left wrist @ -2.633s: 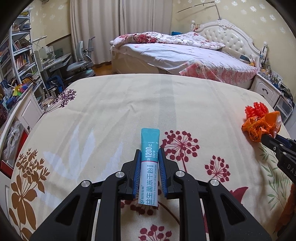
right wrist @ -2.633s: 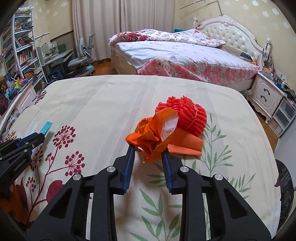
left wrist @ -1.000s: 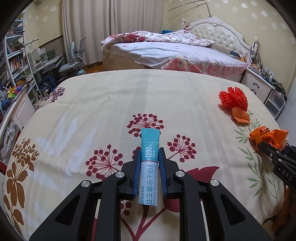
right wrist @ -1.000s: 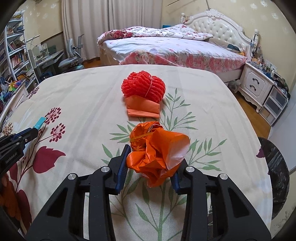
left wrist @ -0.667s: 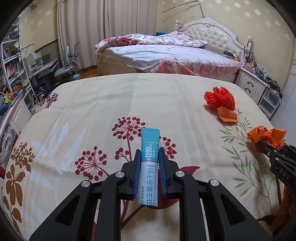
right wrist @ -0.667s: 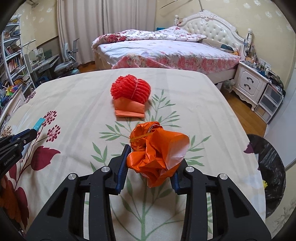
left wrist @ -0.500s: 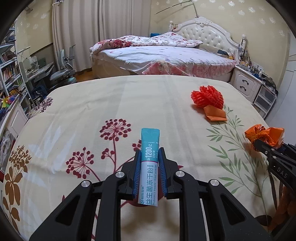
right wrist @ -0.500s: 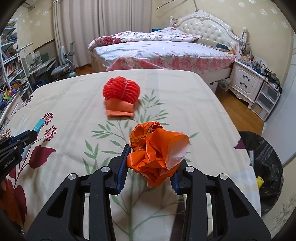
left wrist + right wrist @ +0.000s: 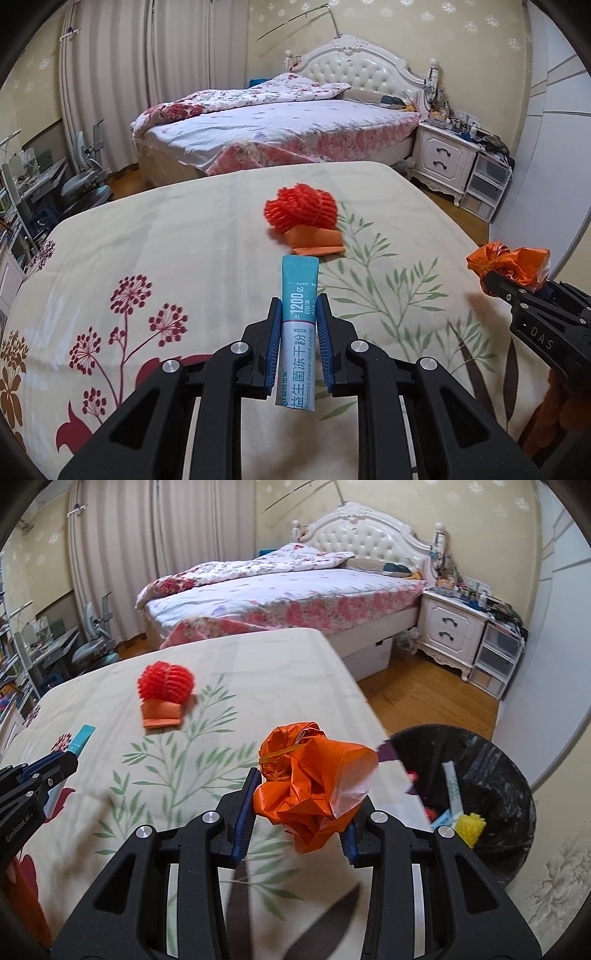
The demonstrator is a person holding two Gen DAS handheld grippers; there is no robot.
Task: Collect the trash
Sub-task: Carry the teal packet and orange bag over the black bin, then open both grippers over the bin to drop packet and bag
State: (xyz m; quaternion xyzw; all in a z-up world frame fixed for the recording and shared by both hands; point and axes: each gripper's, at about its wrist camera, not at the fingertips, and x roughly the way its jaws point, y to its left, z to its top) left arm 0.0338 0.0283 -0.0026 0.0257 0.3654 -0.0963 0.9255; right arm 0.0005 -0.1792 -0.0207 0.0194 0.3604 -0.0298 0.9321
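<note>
**Light, soft trash held in both grippers**

The left gripper [image 9: 298, 325] is clamped on a thin sachet [image 9: 297, 321], gripped flat at mid-length. The right gripper [image 9: 301, 808] is closed on a crumpled orange bag [image 9: 314, 786], light and yielding, best squeezed at its bulk. A red foam net [image 9: 166, 683] is left on the bed [image 9: 258, 675], judged springy, beside the bin [image 9: 491, 775]

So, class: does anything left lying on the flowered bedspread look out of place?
Yes: a red foam net and a folded orange wrapper touching it lie on the bedspread, litter on an otherwise tidy cover.
</note>
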